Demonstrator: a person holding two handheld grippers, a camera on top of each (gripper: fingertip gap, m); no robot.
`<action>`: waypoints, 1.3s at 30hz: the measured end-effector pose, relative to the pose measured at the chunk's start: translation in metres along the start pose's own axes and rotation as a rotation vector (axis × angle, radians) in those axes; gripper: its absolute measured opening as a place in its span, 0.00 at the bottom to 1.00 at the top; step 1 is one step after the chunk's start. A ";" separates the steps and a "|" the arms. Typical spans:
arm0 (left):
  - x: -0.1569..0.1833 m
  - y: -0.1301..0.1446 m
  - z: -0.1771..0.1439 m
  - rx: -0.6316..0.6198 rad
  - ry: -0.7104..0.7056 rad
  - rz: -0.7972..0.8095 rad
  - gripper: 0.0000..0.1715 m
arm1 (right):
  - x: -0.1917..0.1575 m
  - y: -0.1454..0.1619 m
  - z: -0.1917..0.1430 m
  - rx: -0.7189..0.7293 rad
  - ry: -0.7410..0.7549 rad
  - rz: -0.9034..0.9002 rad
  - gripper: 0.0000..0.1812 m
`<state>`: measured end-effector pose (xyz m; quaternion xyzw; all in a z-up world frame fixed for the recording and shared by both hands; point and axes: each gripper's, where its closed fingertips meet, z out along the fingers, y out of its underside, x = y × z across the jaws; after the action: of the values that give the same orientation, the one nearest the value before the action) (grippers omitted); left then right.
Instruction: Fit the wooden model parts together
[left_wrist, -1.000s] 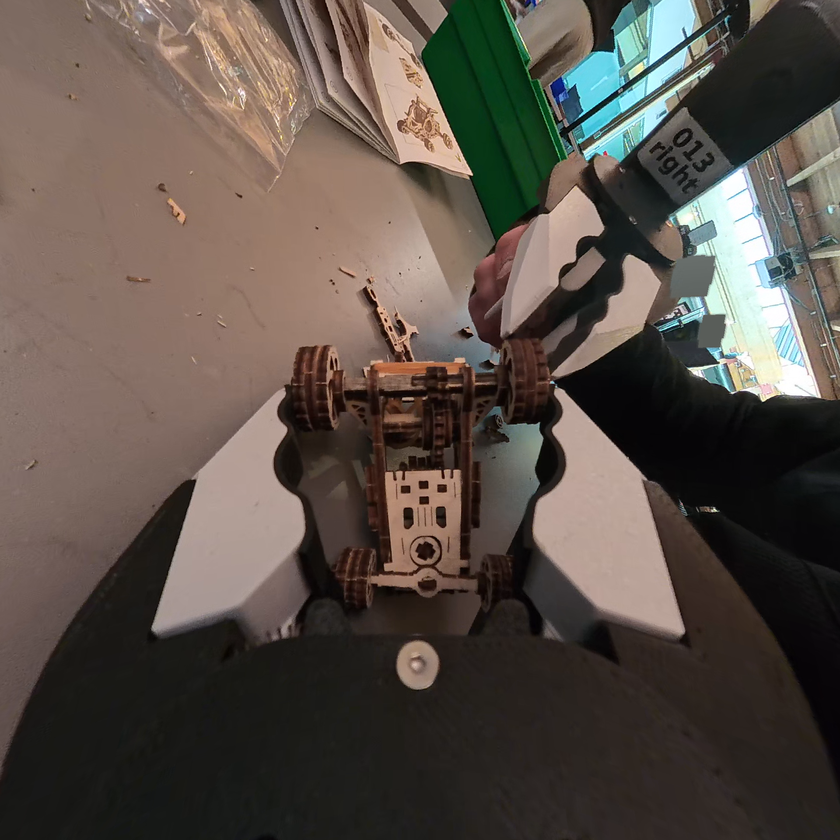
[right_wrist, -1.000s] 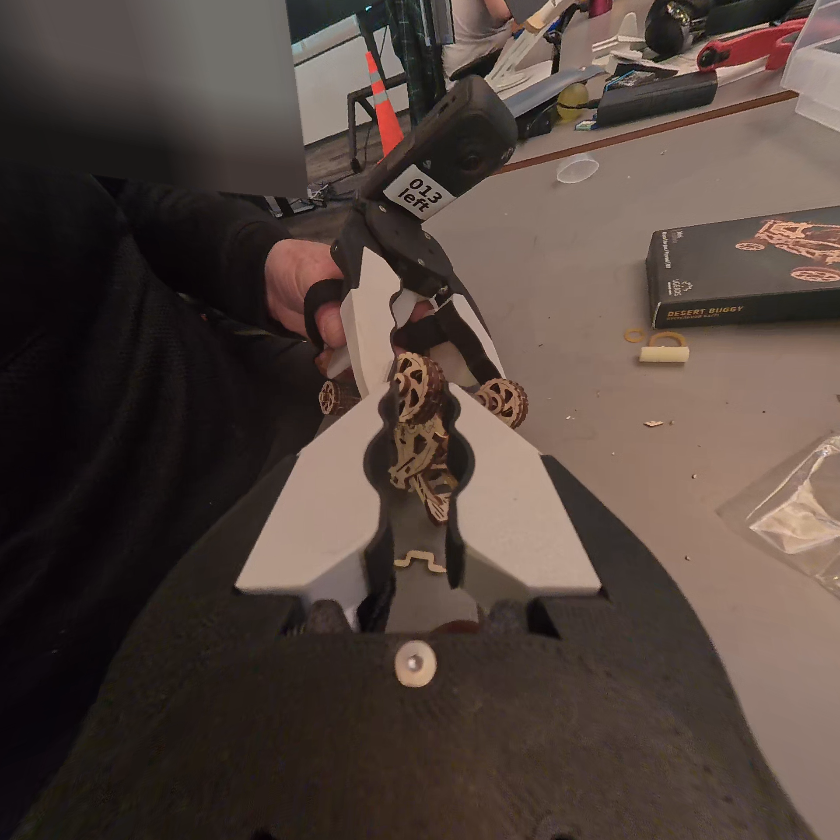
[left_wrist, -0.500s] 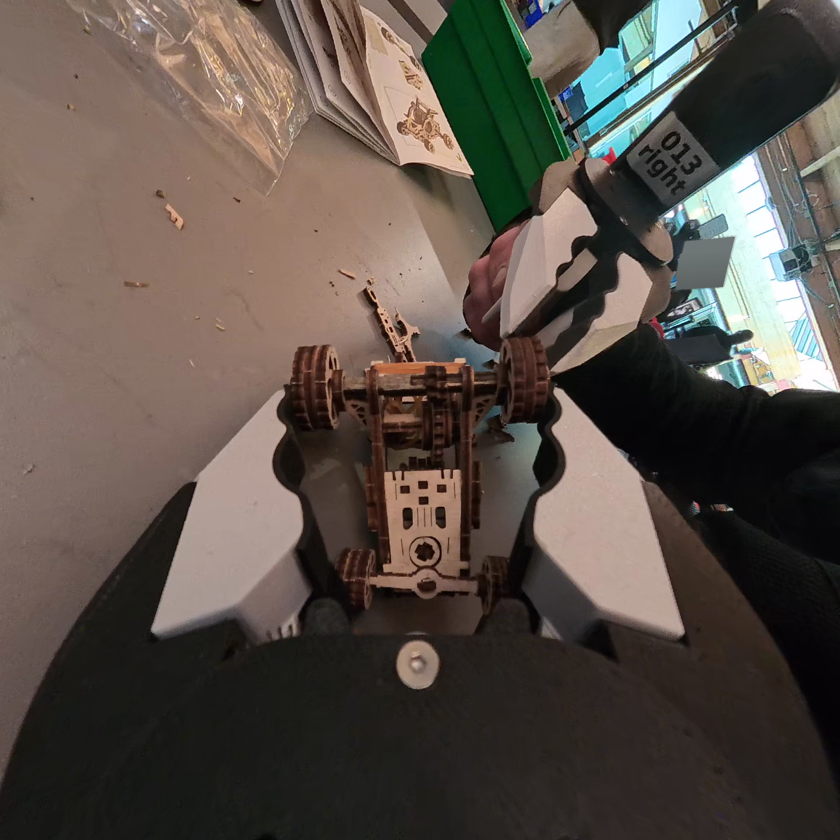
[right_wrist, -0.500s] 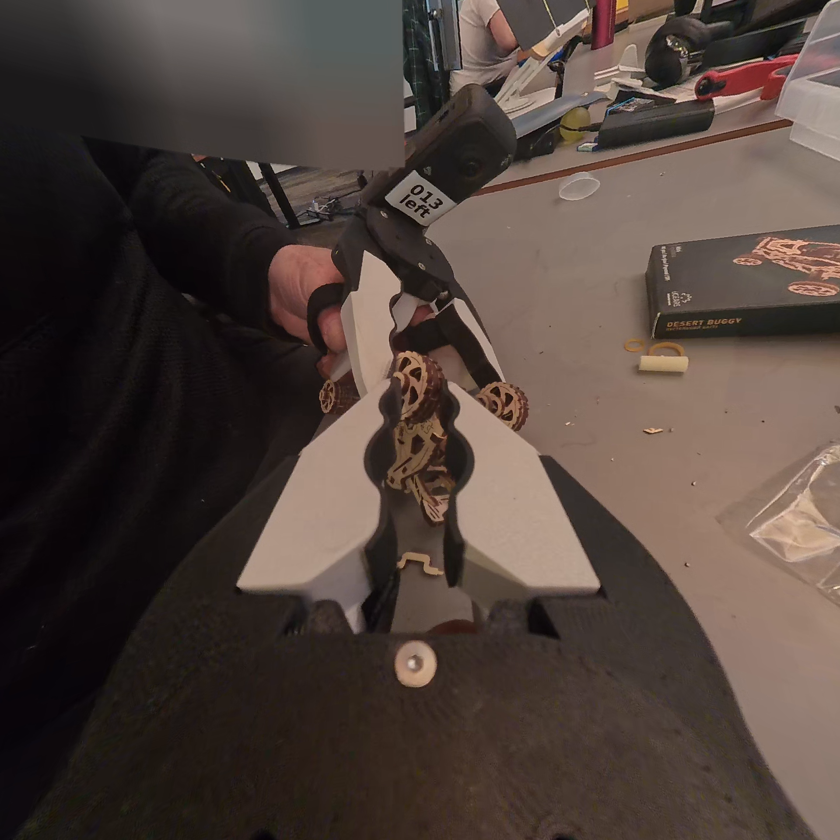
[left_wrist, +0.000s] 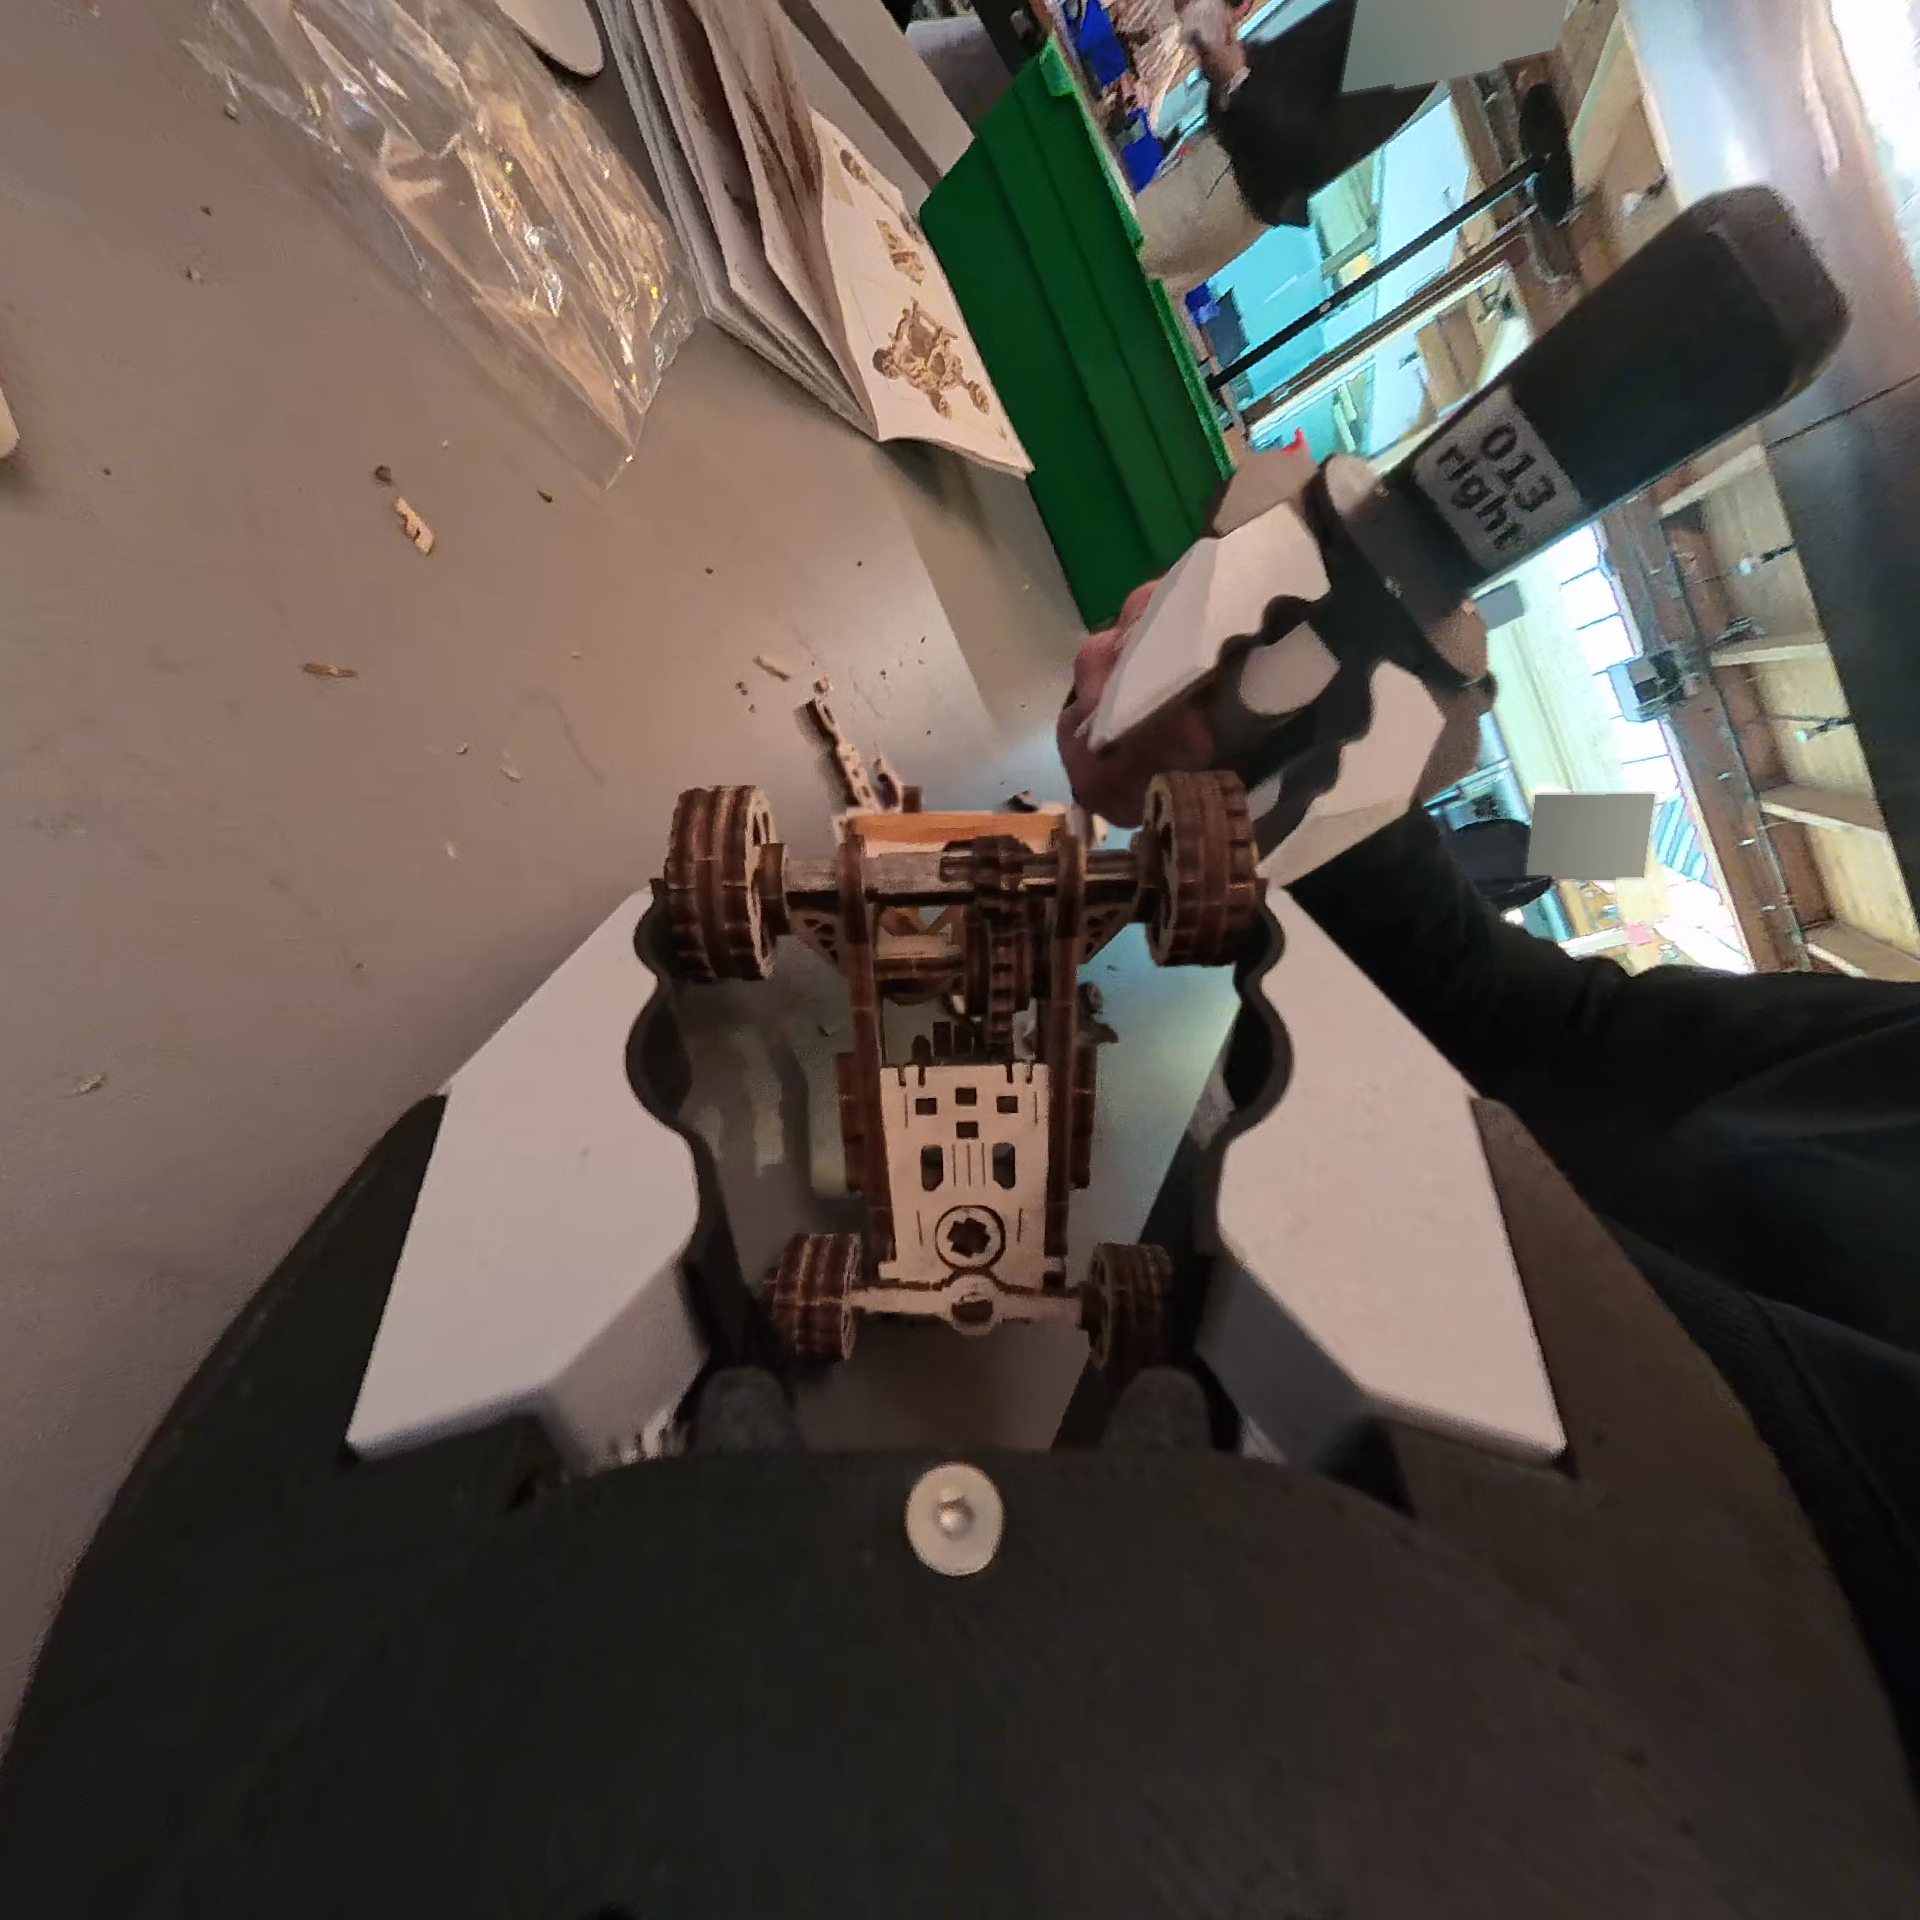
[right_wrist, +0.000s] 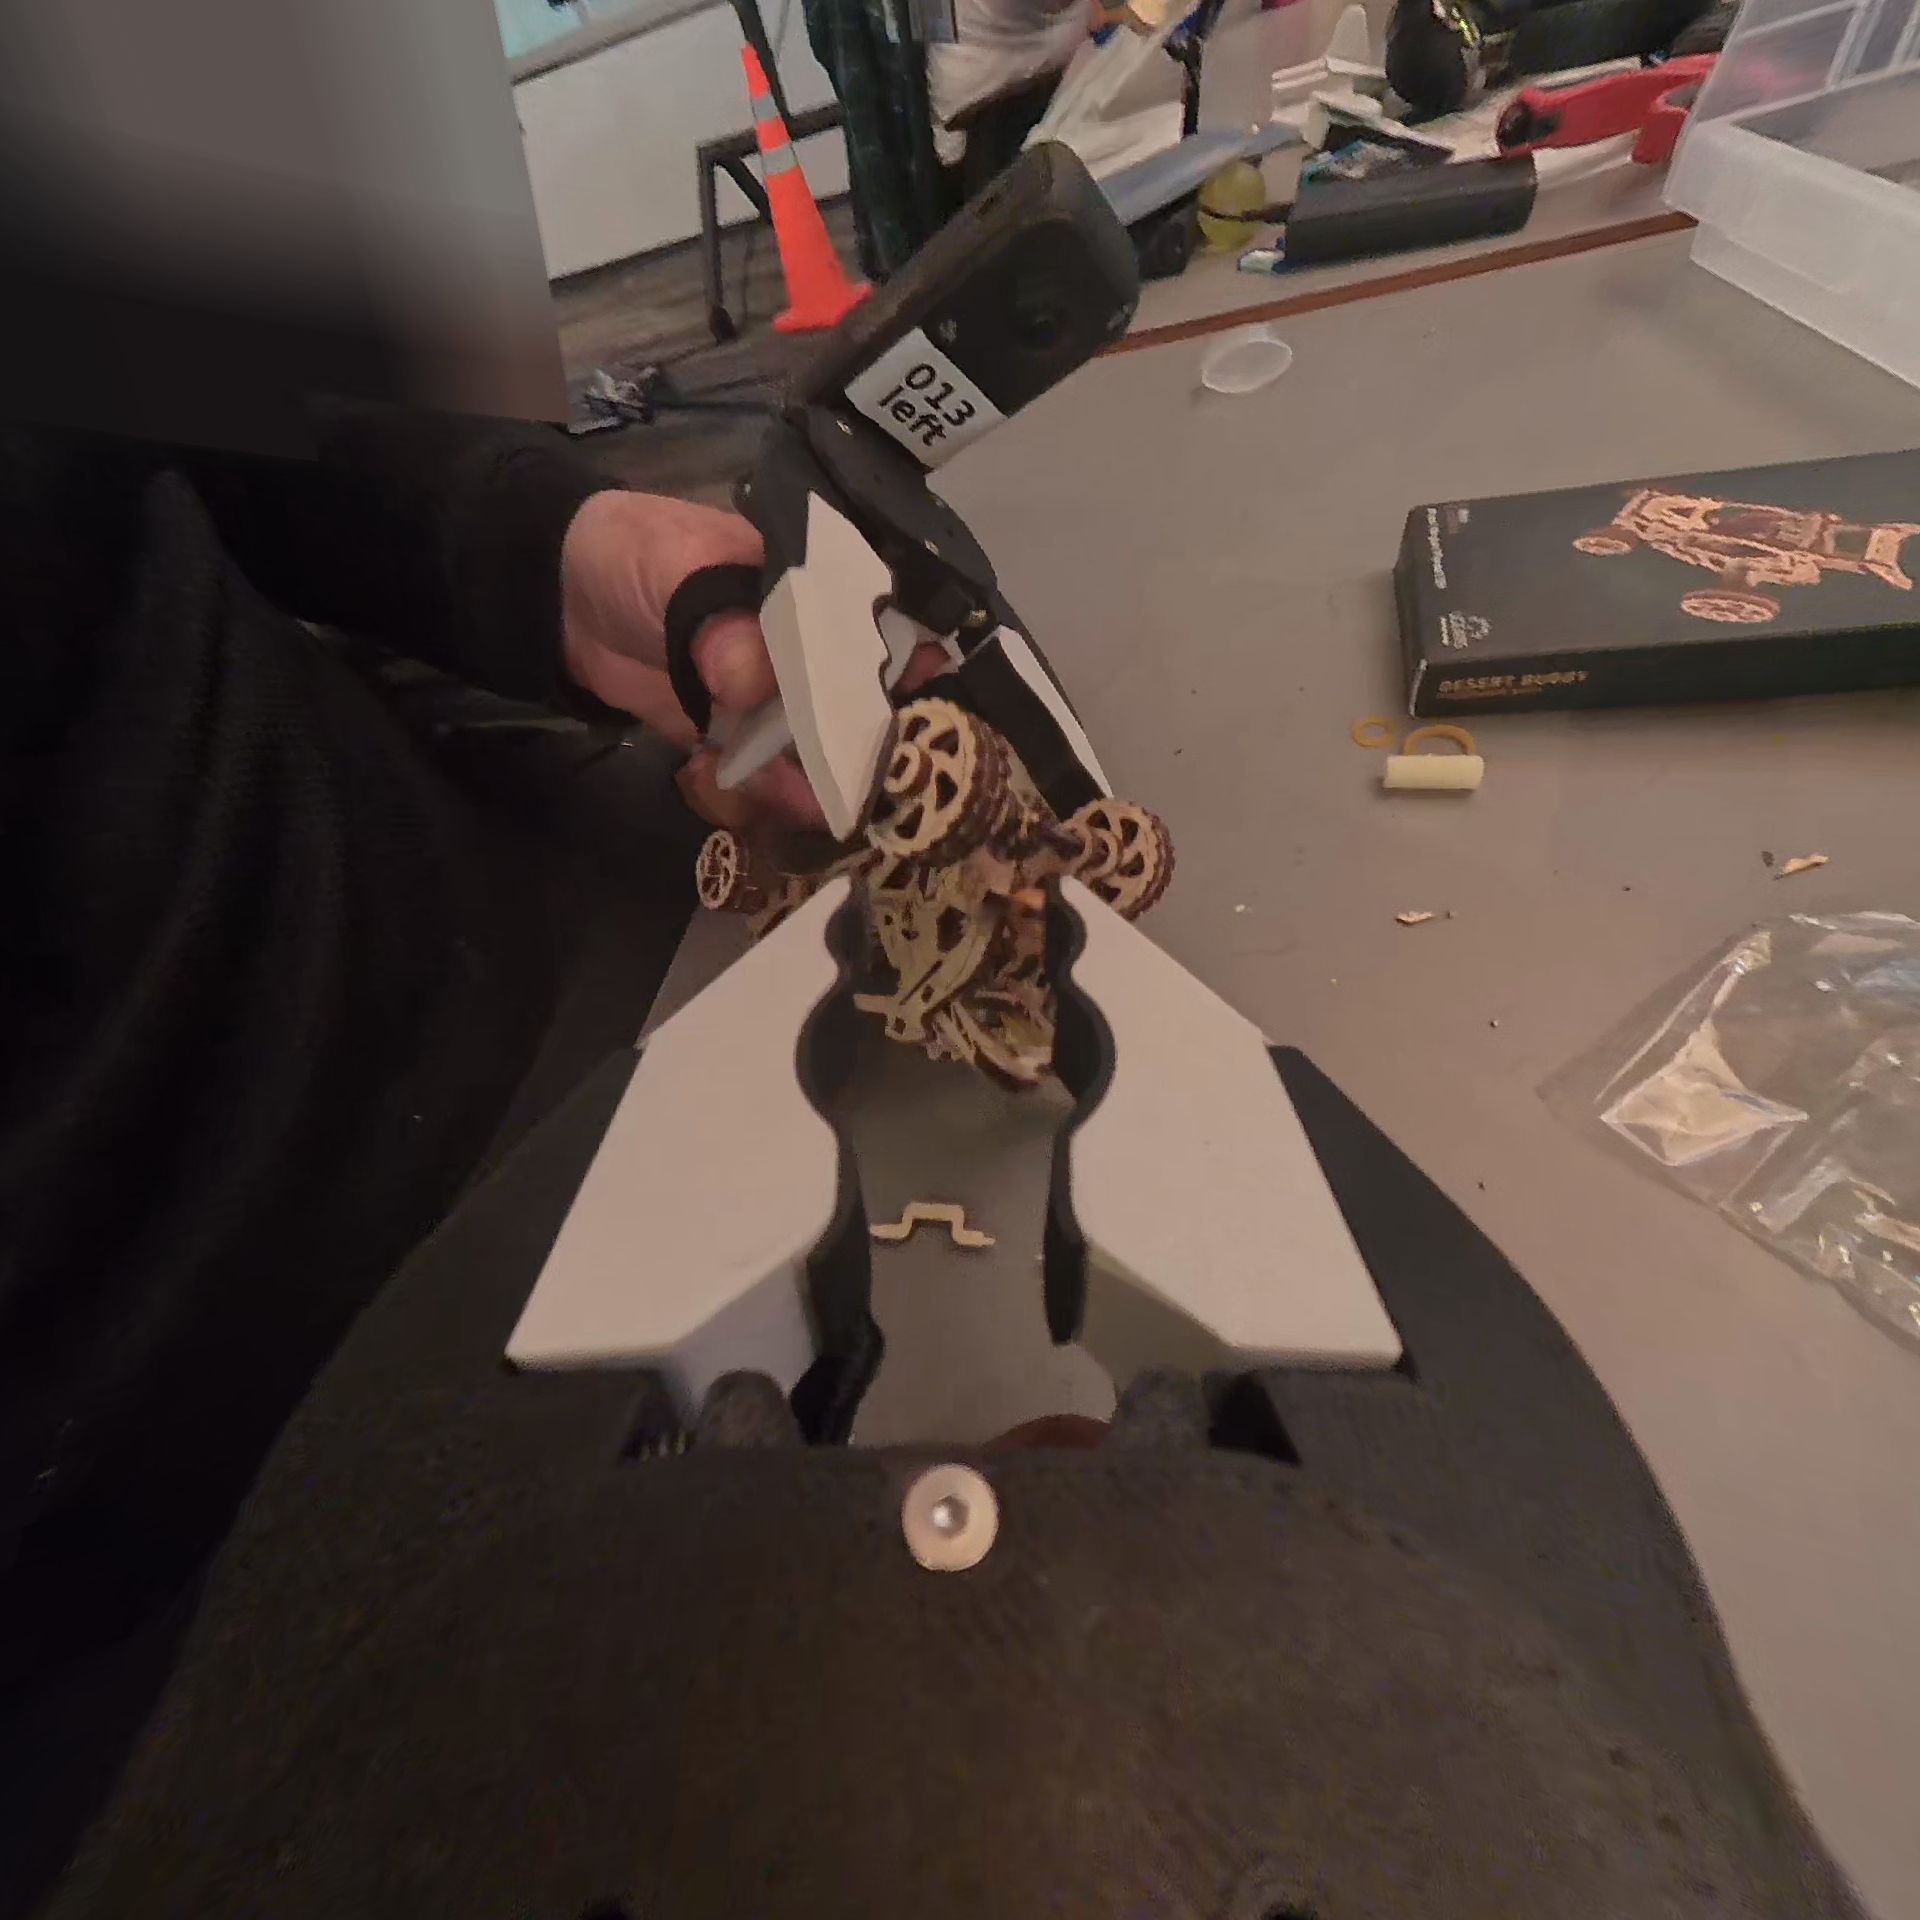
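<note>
Wooden model buggy (left_wrist: 961, 1081), four-wheeled, clamped across its wheels in left hand-held gripper (left_wrist: 956, 935) above grey bench (left_wrist: 260, 831); right hand-held gripper (right_wrist: 951, 935) parted around its frame; loose wooden piece (right_wrist: 932, 1228) on bench below

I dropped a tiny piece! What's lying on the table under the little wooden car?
In the right wrist view, one small pale zigzag wooden strip lies on the grey table below the wooden car. The table farther under the car is hidden by the car and the claw fingers.
</note>
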<state>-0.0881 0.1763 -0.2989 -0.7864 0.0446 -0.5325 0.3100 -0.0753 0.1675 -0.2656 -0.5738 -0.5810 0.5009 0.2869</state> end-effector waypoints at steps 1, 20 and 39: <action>0.003 -0.004 -0.001 0.023 0.024 -0.009 0.60 | 0.002 0.001 -0.001 -0.011 0.024 0.019 0.19; 0.091 -0.064 -0.019 0.381 0.359 0.149 0.60 | -0.021 -0.051 -0.004 0.365 -0.149 0.544 0.26; 0.099 -0.056 -0.017 0.297 0.303 0.278 0.60 | -0.010 -0.012 -0.148 0.159 0.396 0.406 0.25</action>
<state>-0.0746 0.1742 -0.1845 -0.6298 0.1197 -0.5972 0.4820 0.0567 0.1973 -0.2031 -0.7406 -0.3460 0.4703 0.3325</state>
